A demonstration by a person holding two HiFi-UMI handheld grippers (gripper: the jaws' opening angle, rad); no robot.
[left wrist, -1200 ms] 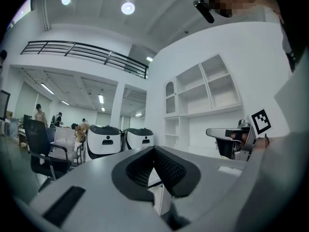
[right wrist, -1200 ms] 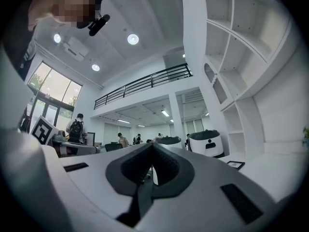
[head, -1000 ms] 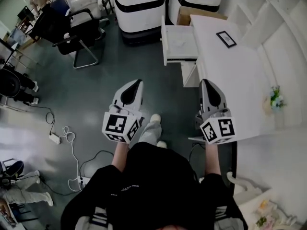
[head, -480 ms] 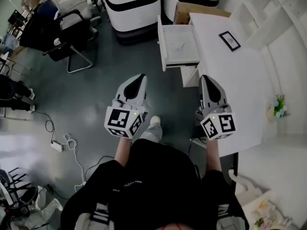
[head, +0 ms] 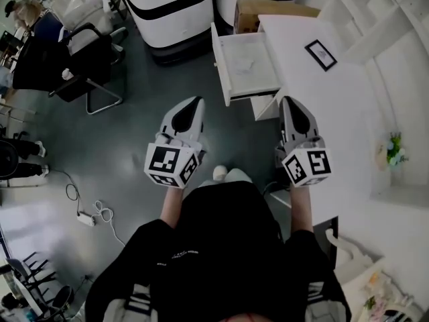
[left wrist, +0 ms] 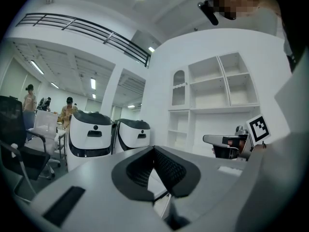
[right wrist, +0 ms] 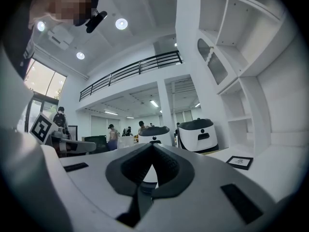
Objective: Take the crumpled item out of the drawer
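We hold both grippers on the near side of the open drawer [head: 263, 82], well short of it. The left gripper [head: 195, 103] hangs over the grey floor, nearer to us than the drawer's front panel, with its jaws pressed together tip to tip and nothing between them. The right gripper [head: 290, 102] is nearer to us than the drawer's right end, and its jaws are likewise closed and empty. The crumpled item [head: 242, 64], a small white wad, lies inside the drawer around its middle, apart from both grippers. To the drawer's right runs the white desk [head: 328, 119] from which it is pulled out, with a dark-framed picture [head: 320, 54] lying flat on it. Just beyond the drawer stands a cardboard box [head: 253, 11], and beyond its front panel stand two white machines [head: 167, 5].
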